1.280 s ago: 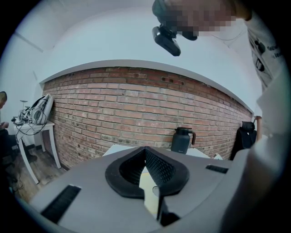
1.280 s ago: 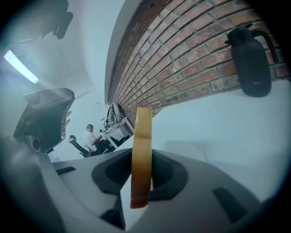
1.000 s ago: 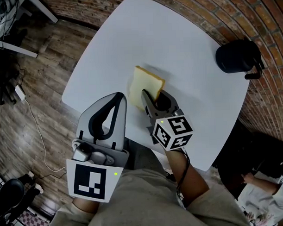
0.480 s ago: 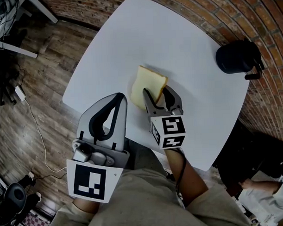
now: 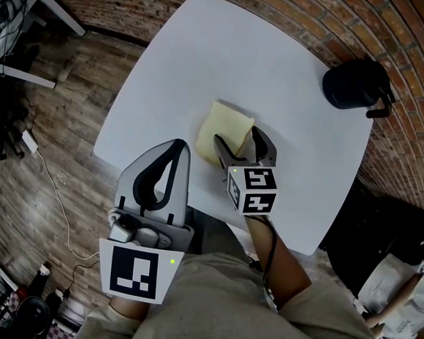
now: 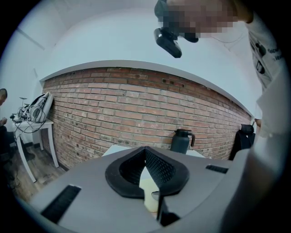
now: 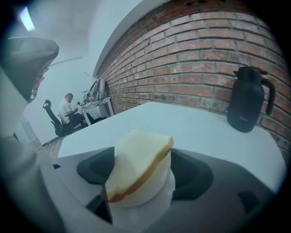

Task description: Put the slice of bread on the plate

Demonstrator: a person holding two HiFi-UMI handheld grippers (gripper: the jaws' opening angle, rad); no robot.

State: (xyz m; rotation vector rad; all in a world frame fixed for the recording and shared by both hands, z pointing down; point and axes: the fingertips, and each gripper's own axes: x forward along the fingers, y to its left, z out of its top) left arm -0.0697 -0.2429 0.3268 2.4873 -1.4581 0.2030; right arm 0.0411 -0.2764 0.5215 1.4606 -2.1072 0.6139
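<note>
Bread slice (image 7: 138,164) sits between the two jaws of the right gripper (image 5: 237,135), with its crust edge toward the right-hand pad and its far edge tilted upward. It lies on a small white plate (image 7: 157,195), whose round rim shows under the near crust. The right gripper's jaws are opening. The dark pads stand on either side of the slice and do not appear to press on it. In the head view the plate can hardly be told from the white table (image 5: 264,59), so its full outline cannot be confirmed there.

The left gripper (image 5: 179,144) is held just beside the right one, on the near-left side of the slice and apart from it. Its jaws are pressed together at the tips with nothing pinched. A pale sliver of the bread is visible past them in the left gripper view.

A black jug (image 5: 353,84) with a handle stands near the far right corner of the table, well apart from the bread. Nothing lies between the jug and the grippers. A brick wall (image 7: 204,68) runs behind the table and a wooden floor (image 5: 51,136) lies to the left. A seated person (image 7: 68,109) is visible at a desk in the far background.
</note>
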